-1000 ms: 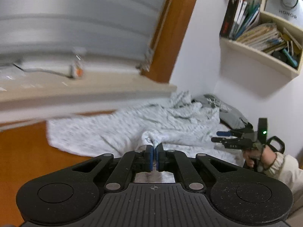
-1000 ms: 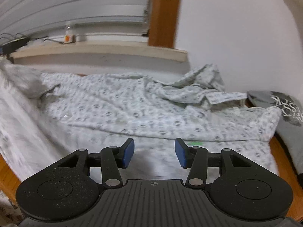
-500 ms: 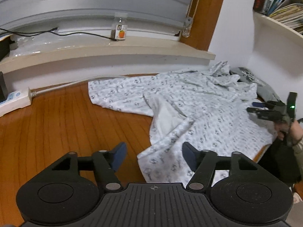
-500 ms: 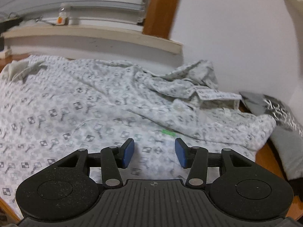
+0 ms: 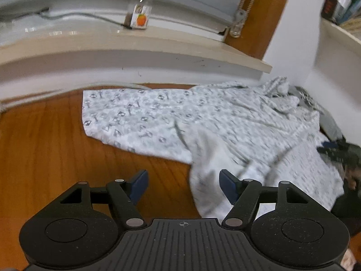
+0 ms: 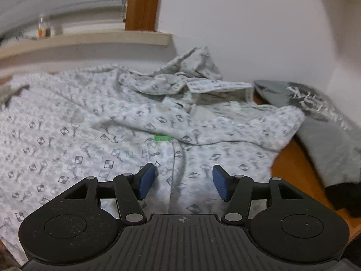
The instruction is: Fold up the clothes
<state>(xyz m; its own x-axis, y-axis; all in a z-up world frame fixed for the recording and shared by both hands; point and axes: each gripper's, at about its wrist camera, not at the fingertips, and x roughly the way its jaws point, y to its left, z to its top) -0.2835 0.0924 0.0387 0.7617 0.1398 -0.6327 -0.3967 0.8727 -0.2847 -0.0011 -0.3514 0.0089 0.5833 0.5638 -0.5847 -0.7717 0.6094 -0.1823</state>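
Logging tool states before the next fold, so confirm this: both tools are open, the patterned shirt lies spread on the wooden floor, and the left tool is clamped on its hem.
Wrong on one point: the left tool is not clamped on the hem. The left wrist view shows its jaws wide apart with nothing between them. The rest holds: the right tool is open, and the patterned shirt lies spread on the wooden floor.

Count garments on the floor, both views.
2. A patterned white shirt spread on the wooden floor below the windowsill, and a grey printed garment beside its collar end by the wall. Anything under the shirt is hidden.
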